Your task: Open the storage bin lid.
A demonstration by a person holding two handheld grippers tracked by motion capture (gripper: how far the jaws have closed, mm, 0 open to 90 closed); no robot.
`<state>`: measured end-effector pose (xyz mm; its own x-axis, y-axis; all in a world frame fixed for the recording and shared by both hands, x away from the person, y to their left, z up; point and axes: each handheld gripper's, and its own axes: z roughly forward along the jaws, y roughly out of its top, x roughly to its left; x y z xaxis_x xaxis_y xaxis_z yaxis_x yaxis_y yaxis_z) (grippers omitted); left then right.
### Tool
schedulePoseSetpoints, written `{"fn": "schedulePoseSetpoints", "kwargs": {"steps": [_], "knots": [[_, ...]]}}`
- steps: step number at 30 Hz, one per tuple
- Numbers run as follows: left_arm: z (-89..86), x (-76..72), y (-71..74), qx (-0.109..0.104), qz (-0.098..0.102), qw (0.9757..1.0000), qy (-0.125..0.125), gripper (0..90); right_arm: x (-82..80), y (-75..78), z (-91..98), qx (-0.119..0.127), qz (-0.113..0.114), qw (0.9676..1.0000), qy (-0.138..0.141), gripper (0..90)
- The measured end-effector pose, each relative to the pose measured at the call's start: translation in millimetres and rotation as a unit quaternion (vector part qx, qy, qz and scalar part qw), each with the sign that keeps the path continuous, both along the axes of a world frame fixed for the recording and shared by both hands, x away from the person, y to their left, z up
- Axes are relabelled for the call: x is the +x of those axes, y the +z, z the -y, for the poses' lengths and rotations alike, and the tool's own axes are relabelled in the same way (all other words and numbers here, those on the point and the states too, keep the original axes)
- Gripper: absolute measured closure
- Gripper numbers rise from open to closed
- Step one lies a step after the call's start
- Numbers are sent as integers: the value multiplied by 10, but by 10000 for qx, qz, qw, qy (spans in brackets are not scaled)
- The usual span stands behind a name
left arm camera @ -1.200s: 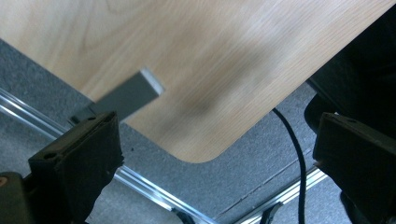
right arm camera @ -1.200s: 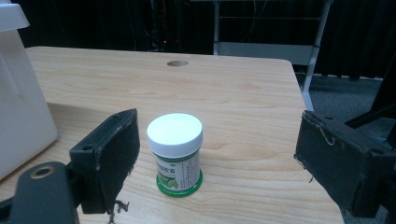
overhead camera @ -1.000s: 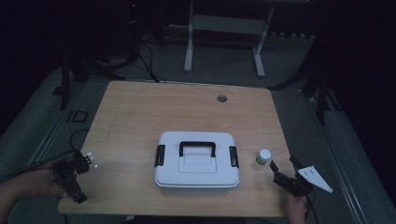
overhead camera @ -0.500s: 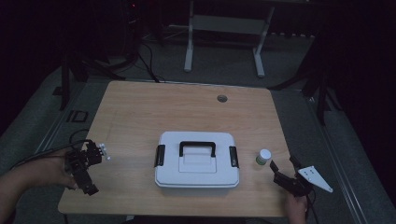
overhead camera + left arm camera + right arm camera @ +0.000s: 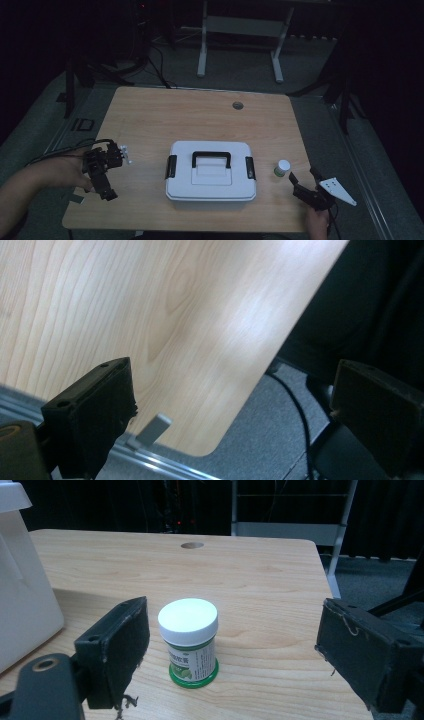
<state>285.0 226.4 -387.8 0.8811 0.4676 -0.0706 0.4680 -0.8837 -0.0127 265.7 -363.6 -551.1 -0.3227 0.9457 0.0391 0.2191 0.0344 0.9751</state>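
A white case (image 5: pixel 210 175) with a black handle (image 5: pixel 211 157) and black side latches lies shut at the table's middle front. Right of it stands a small jar (image 5: pixel 282 167) with a white lid and green label. My right gripper (image 5: pixel 304 176) is open just near of the jar, at the front right edge. In the right gripper view the jar (image 5: pixel 189 640) stands upright a little ahead of the open jaws (image 5: pixel 235 612), nearer the left one. My left gripper (image 5: pixel 103 182) hovers over the table's left front, open (image 5: pixel 235 375) and empty, pointing at the table's corner.
The case's side (image 5: pixel 25 580) rises close on the left in the right gripper view. A round cable hole (image 5: pixel 237 105) sits at the table's far middle. A white desk frame (image 5: pixel 240 30) stands behind. A cable (image 5: pixel 295 405) runs on the grey floor past the table corner.
My left gripper has moved up and right from the table's left edge to over the wood, and has turned. The right gripper, jar and case have stayed put.
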Motion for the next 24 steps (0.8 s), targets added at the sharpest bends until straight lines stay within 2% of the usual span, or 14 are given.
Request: {"fn": "schedulePoseSetpoints", "kwargs": {"steps": [4, 8, 11, 16, 20, 24], "knots": [[186, 50, 103, -19, 74, 9998, -202, 38, 4, -2, -1, -5, -15, 10000, -6, 133], [382, 82, 180, 47, 151, 9986, -495, 38, 2, -2, 5, 11, -25, 10000, -19, 133], [490, 103, 230, 43, 169, 9981, -594, 38, 1, -3, 17, 52, -22, 10000, -14, 133], [628, 137, 312, -126, 165, 9969, -763, 38, 3, -4, 16, 52, -22, 10000, 7, 133], [757, 172, 342, -86, 273, 9953, -923, 39, 4, -5, 16, 46, -31, 10000, 15, 133], [885, 211, 383, -42, 292, 9942, -1032, 39, -5, 0, 17, 51, 4, 10000, 11, 133]]}}
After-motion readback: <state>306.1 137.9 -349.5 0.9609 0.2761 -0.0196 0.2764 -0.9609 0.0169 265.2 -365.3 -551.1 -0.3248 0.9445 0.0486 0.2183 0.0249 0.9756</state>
